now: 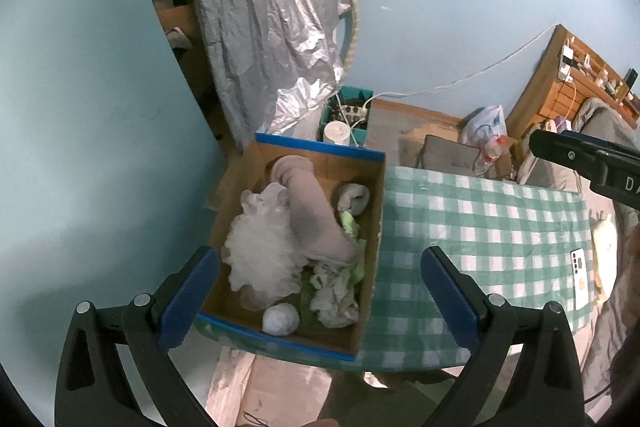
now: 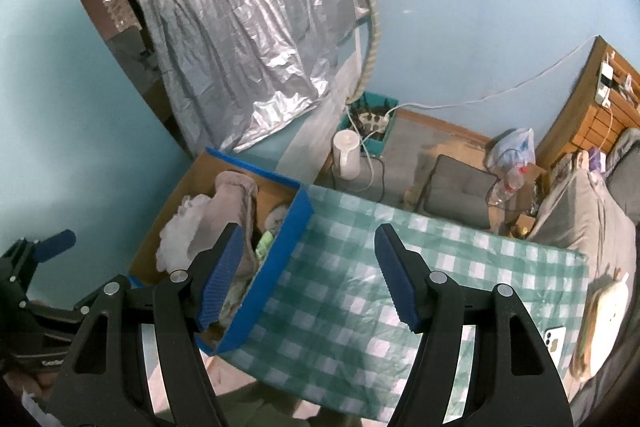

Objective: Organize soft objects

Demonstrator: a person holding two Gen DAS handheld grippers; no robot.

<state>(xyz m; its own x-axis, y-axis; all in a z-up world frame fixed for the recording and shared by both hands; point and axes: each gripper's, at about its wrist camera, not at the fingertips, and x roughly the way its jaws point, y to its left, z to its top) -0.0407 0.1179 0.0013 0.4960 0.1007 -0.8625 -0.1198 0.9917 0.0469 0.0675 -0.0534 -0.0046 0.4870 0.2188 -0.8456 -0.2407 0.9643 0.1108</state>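
Soft objects piled in box; left claw, right claw spread wide, holding nothing.

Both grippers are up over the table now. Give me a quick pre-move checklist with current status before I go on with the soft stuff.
1. Left gripper open and holding nothing: ok.
2. Right gripper open and holding nothing: ok.
3. Soft items inside the cardboard box: ok; pink sock, white mesh pouf, grey sock, white ball all lie in it.
4. Soft items left on the checked tablecloth: cannot tell; only a phone and a pale object at its far right edge show.
5. Box fully supported: cannot tell; its near corner sits at the table edge.
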